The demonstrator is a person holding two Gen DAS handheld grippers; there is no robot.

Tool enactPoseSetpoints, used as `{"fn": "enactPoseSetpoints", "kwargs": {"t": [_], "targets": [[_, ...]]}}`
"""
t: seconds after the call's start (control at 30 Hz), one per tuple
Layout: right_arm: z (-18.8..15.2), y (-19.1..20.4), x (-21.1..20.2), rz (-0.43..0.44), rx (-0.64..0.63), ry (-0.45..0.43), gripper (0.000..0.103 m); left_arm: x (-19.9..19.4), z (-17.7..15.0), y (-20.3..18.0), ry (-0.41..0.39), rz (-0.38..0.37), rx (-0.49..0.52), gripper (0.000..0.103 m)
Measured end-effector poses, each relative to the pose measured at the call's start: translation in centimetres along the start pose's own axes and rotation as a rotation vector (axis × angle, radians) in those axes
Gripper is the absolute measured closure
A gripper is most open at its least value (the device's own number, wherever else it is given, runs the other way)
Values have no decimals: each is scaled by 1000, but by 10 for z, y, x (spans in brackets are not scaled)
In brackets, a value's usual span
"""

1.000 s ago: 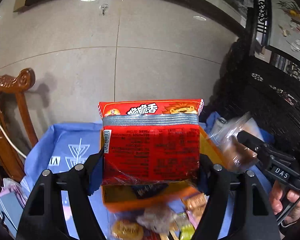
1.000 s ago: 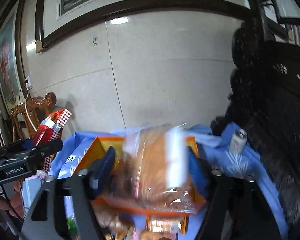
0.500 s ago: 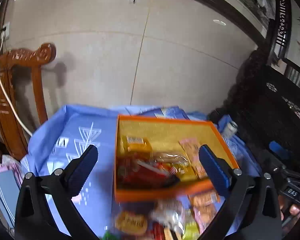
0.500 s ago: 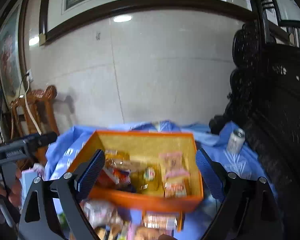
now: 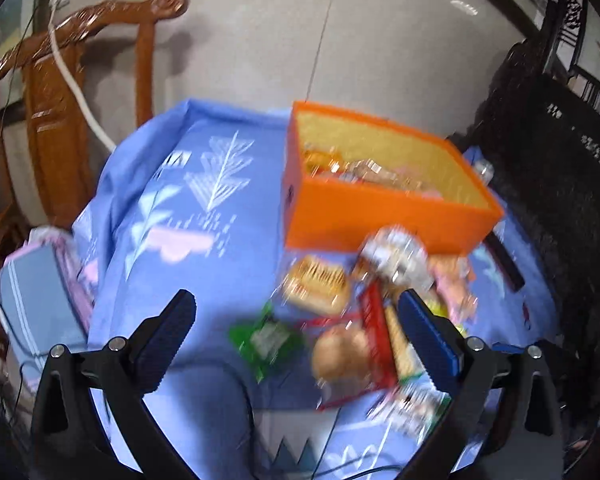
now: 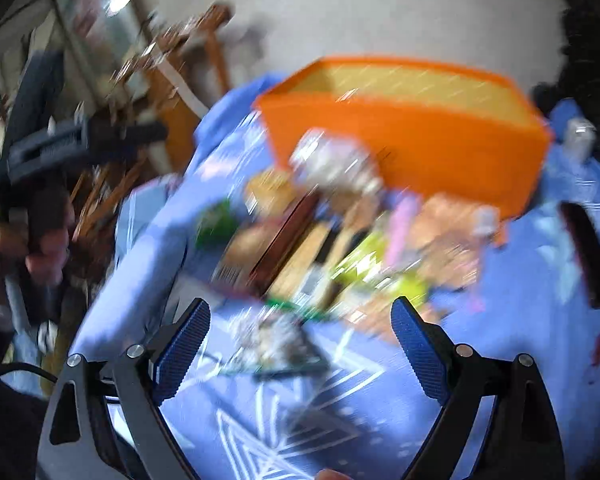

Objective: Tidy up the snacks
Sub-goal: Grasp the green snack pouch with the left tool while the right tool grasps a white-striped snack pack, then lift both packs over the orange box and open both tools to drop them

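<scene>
An orange box (image 5: 380,210) with several snacks inside stands on the blue cloth; it also shows in the right wrist view (image 6: 420,140). Several loose snack packs lie in front of it: a green pack (image 5: 266,340), a waffle-like pack (image 5: 318,286), a round bun (image 5: 342,354), a red pack (image 5: 374,336). My left gripper (image 5: 296,332) is open and empty, above the pile. My right gripper (image 6: 300,330) is open and empty, above the blurred pile (image 6: 340,240). The left gripper shows from the side in the right wrist view (image 6: 80,144).
A blue patterned cloth (image 5: 188,208) covers the table. A wooden chair (image 5: 60,100) stands at the left. A can (image 6: 578,136) and a dark flat object (image 6: 588,256) lie right of the box. Dark carved furniture (image 5: 560,160) is at the right.
A second ago the left gripper held a red pack and the right a clear bag over the box. Both let go into the box, opened, and have tilted down toward the loose pile.
</scene>
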State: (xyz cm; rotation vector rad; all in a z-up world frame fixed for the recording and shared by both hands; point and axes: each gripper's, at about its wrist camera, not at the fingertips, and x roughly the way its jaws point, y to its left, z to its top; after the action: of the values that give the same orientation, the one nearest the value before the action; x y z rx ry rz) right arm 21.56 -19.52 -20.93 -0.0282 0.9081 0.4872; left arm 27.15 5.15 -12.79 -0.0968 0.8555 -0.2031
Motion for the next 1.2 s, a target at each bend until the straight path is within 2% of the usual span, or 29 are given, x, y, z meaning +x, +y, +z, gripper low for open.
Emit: {"fn": "enactPoseSetpoints", "kwargs": {"t": [0.23, 0.4, 0.47, 0.5, 0.6, 0.63, 0.67, 0.87, 1.0, 1.13, 1.2], "targets": [[-7, 16, 37, 13, -35, 73, 16, -19, -18, 26, -5, 41, -50, 4], [-11, 13, 54, 4, -51, 111, 19, -17, -23, 30, 7, 46, -59, 4], [-14, 14, 61, 2, -53, 126, 29, -13, -26, 28, 13, 48, -41, 4], [-16, 15, 63, -3, -57, 119, 30, -11, -28, 26, 14, 50, -30, 4], [-18, 19, 62, -38, -78, 98, 44, -2, -35, 20, 18, 54, 36, 4], [-19, 20, 61, -47, -81, 97, 54, 2, -37, 18, 16, 50, 61, 4], [-18, 21, 61, -51, -79, 99, 56, 9, -40, 15, 15, 44, 97, 4], [-23, 14, 46, -69, -59, 102, 57, 58, -46, 3, 35, 7, 308, 4], [-23, 10, 38, -81, -39, 102, 57, 89, -45, 5, 62, -54, 378, 4], [-25, 12, 36, -88, -39, 96, 57, 108, -48, 11, 83, -79, 434, 5], [-26, 13, 37, -93, -39, 100, 57, 115, -51, 14, 94, -91, 448, 9]]}}
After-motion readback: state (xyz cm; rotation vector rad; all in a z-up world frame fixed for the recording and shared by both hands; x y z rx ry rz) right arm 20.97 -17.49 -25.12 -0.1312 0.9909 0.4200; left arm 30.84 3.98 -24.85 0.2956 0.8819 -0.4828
